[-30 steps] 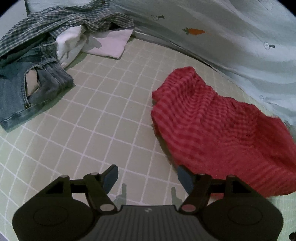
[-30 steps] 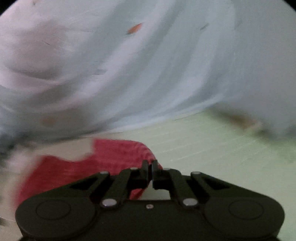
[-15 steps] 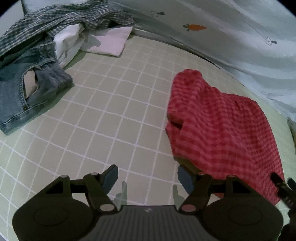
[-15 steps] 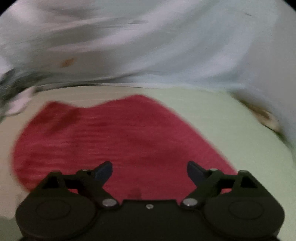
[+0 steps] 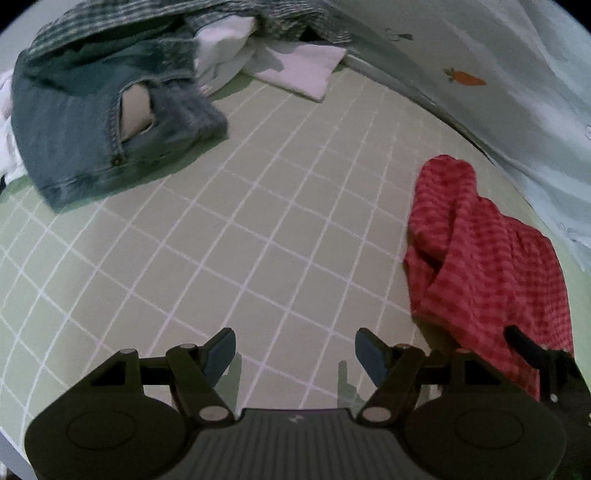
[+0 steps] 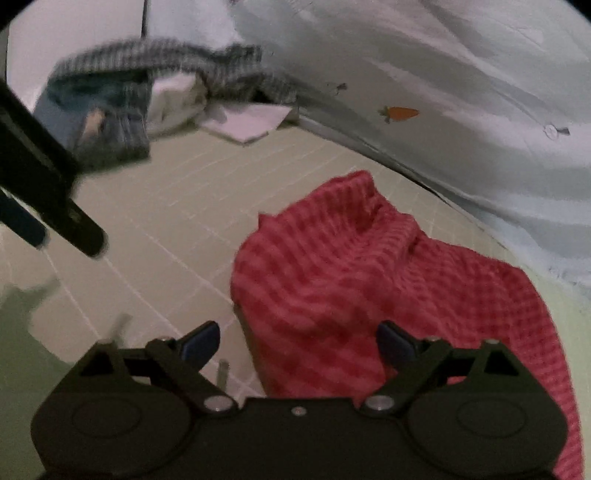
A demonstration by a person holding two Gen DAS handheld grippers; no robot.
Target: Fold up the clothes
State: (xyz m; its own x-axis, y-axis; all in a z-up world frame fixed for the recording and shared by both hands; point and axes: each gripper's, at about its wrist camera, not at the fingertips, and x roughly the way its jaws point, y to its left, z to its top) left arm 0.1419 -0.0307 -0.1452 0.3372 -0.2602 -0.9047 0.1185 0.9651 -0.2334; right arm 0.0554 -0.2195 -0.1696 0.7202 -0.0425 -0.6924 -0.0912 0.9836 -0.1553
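A red checked cloth (image 5: pixel 484 258) lies rumpled on the green gridded sheet (image 5: pixel 258 229), at the right of the left wrist view. My left gripper (image 5: pixel 295 350) is open over bare sheet, left of the cloth, holding nothing. In the right wrist view the same red cloth (image 6: pixel 369 280) fills the middle, and my right gripper (image 6: pixel 297 341) is open just above its near edge, with nothing between the fingers. The right gripper's finger (image 5: pixel 528 347) shows at the lower right of the left wrist view; the left gripper (image 6: pixel 48 192) crosses the left side of the right wrist view.
Blue jeans (image 5: pixel 92 129), a checked shirt (image 5: pixel 122 22) and white garments (image 5: pixel 306 66) are piled at the far left. A pale blue quilt with a carrot print (image 5: pixel 465 77) runs along the far and right side.
My right gripper opened and let go of the red cloth, which dropped onto the sheet and now lies more bunched. The left gripper shifted left, away from the cloth.
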